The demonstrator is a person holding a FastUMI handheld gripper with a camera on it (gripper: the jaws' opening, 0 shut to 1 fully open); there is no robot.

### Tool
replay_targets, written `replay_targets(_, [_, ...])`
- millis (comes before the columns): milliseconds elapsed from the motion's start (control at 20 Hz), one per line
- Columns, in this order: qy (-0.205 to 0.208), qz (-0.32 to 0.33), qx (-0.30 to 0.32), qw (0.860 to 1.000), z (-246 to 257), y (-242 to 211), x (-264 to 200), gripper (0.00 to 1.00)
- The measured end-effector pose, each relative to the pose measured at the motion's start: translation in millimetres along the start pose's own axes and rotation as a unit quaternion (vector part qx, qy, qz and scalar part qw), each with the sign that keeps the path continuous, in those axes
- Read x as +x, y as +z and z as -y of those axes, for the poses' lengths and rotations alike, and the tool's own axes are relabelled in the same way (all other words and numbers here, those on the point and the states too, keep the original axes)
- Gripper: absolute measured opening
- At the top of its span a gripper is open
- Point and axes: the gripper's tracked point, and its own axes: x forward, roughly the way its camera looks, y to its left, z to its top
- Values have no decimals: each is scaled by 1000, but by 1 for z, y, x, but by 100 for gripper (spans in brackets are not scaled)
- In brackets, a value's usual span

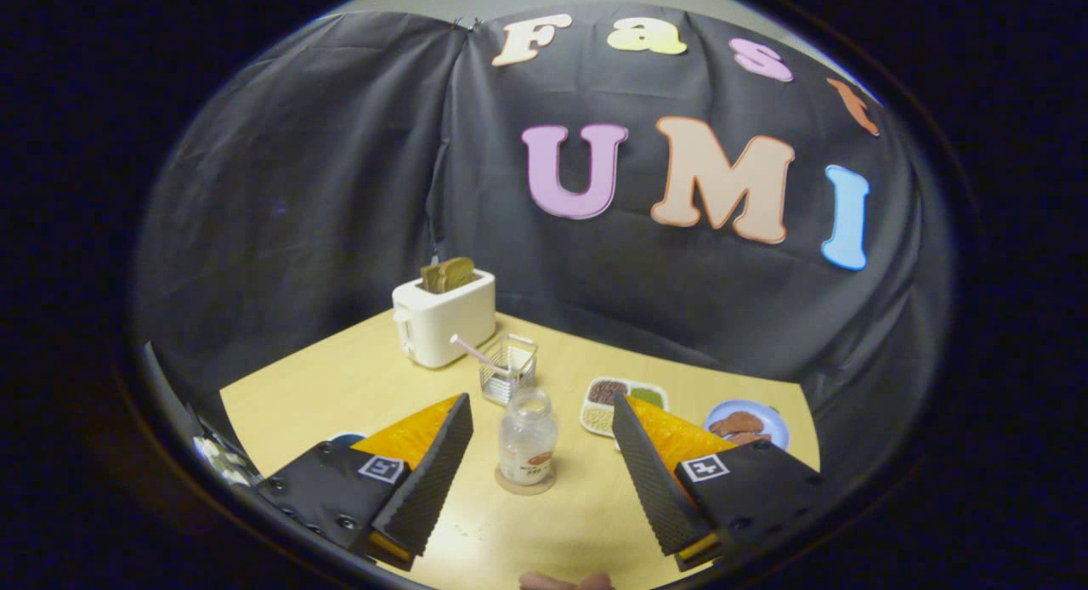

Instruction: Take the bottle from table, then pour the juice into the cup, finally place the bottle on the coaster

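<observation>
One clear bottle [527, 437], upright on one round coaster [524, 485], long axis vertical, standing between and just ahead of the fingertips of the gripper [541, 420], untouched. Fingers spread wide, holding nothing. One clear cup [508, 370] with straw directly beyond the bottle; one toaster [444, 318] farther back.

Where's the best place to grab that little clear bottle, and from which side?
Probably around its straight middle, below the narrower neck. The bottle stands upright on a round coaster, between the open gripper's fingers, so coming straight forward and level suits it. The glass cup with a straw stands just beyond, so stop short of it.
</observation>
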Motion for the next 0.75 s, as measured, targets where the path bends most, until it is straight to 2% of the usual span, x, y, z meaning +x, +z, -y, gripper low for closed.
replay_targets(350, [-69, 72, 6, 995, 51, 79, -68, 100])
replay_targets(750, [-149, 113, 12, 982, 119, 118, -134, 100])
